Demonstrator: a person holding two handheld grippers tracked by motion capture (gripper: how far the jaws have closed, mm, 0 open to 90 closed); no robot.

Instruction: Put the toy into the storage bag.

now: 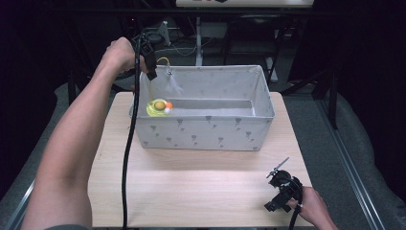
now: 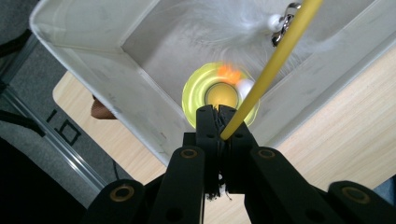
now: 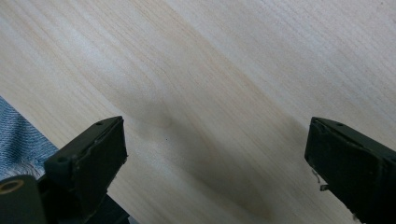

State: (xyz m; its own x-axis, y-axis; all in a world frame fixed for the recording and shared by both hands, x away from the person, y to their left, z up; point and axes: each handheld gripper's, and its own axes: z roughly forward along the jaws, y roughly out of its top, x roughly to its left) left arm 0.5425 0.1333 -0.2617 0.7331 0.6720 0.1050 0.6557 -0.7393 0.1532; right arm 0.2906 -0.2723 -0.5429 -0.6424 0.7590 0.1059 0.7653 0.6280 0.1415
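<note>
Two tools are in your hands, and they are doing very different jobs. Your left tool (image 2: pixel 218 122) has its jaws pressed together on a thin yellow rod (image 2: pixel 273 65), pinching it at its lower end so the rest of the rod rises up and away from the jaws. That rod belongs to a feathered cat toy: a small metal clip (image 2: pixel 281 29) near its far end carries a white feather (image 2: pixel 233 28), and a yellow disc (image 2: pixel 219 95) with orange and white bits sits right below the jaws. You hold the left tool (image 1: pixel 149 60) above the near-left corner of the grey fabric bin (image 1: pixel 206 132), pointing down, and that seems the reason for the grip: taken by the rod, the toy hangs straight and can go down inside the bin walls without snagging. The disc (image 1: pixel 159 107) already sits within the bin, at its left end; whether it touches the bottom I cannot tell.

Your right tool (image 3: pixel 215 154) has its jaws spread wide with nothing between them, resting low over the bare wooden worktop (image 3: pixel 210 70). In the high view it (image 1: pixel 282 189) sits at the near-right corner of the worktop (image 1: pixel 191 187), well apart from the bin, probably parked there to keep out of the way
</note>
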